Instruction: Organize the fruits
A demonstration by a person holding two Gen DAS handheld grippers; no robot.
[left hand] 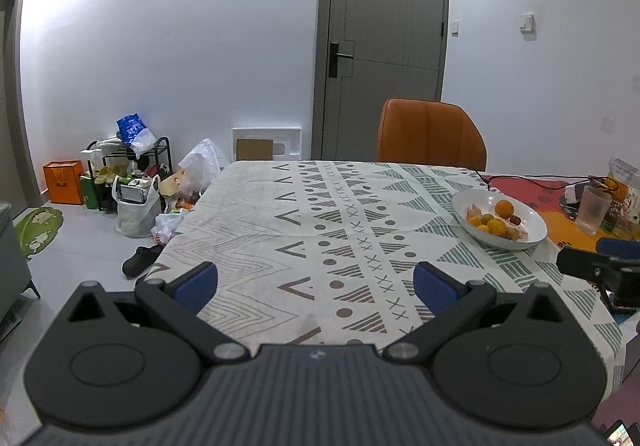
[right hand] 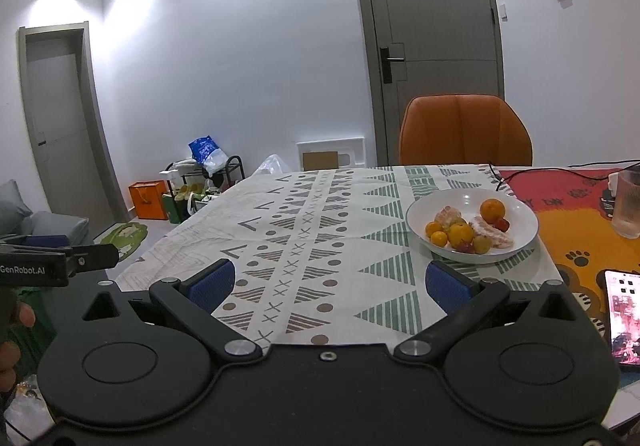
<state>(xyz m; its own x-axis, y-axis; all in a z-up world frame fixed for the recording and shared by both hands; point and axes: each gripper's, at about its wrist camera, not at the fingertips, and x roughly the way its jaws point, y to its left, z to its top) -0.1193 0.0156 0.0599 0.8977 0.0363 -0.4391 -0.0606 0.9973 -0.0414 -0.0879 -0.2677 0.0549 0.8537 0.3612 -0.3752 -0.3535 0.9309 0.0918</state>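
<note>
Both spread wide and holding nothing above the patterned white-and-green tablecloth [right hand: 320, 230]: left gripper [left hand: 316, 284] and right gripper [right hand: 327, 284], with the shallow white bowl [right hand: 524, 224] of oranges [right hand: 492, 209], peeled segments and small red fruits ahead to the right, near an orange chair [right hand: 466, 130].

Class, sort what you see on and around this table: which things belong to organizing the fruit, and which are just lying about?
Belongs to the job:
- white bowl
- oranges
- peeled citrus pieces
- small red fruits
- left hand-held gripper, open
- right hand-held gripper, open

Lying about:
- drinking glass
- phone
- orange chair
- black cable
</note>
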